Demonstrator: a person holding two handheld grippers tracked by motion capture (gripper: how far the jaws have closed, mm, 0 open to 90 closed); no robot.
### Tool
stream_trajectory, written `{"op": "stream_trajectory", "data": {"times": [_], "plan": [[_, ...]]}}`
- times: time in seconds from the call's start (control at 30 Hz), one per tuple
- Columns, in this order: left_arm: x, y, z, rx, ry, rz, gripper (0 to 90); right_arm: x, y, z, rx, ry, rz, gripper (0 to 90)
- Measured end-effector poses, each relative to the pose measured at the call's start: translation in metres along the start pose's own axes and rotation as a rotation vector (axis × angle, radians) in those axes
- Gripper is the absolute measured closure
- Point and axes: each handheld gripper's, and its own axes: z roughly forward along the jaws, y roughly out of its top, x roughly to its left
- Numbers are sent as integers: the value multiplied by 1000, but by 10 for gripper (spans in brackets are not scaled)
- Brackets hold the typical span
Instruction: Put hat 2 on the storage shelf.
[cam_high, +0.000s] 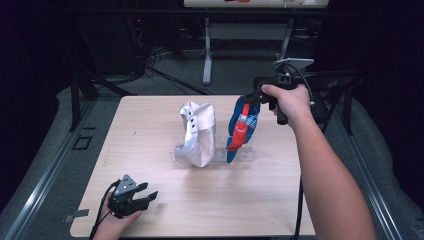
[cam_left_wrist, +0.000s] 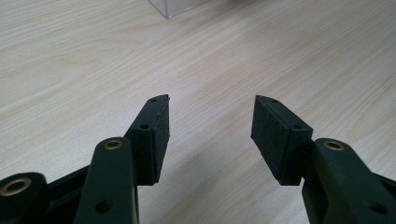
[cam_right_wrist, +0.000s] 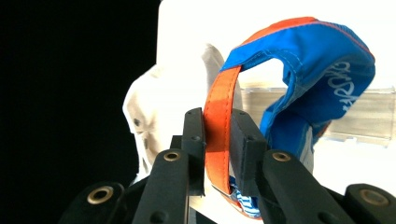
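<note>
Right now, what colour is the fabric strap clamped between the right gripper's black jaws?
Orange; the strap belongs to a blue fabric cap. The right gripper view shows it best.

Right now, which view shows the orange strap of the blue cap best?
The right gripper view: the orange strap stands close up, pinched between the jaws. The high view shows it small on the hanging blue fabric cap.

High view overlooks the table (cam_high: 165, 210); gripper views sit close (sharing its wood).
</note>
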Motion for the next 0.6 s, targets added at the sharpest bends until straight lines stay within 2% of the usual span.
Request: {"op": "stream_trajectory", "data": {"times": [0.13, 0.27, 0.4, 0.43, 0.57, 0.6], "plan": [[-1, -1, 0, -8, 5, -3, 474, -3, -1, 1, 6, -4, 4, 775], [0, -1, 0, -8, 6, -2, 473, -9, -3, 4, 26, -38, -3, 774], [-1, -1, 0, -7, 6, -2, 474, -15, -6, 5, 34, -42, -4, 773], [0, 0, -1, 6, 3, -1, 474, -16, -6, 5, 30, -43, -1, 772], [-1, -1, -1, -2, 4, -2, 474, -20, -8, 3, 35, -73, 15, 769], [-1, -1, 0, -8, 7, -4, 474, -21, -8, 3, 32, -81, -3, 768]]}}
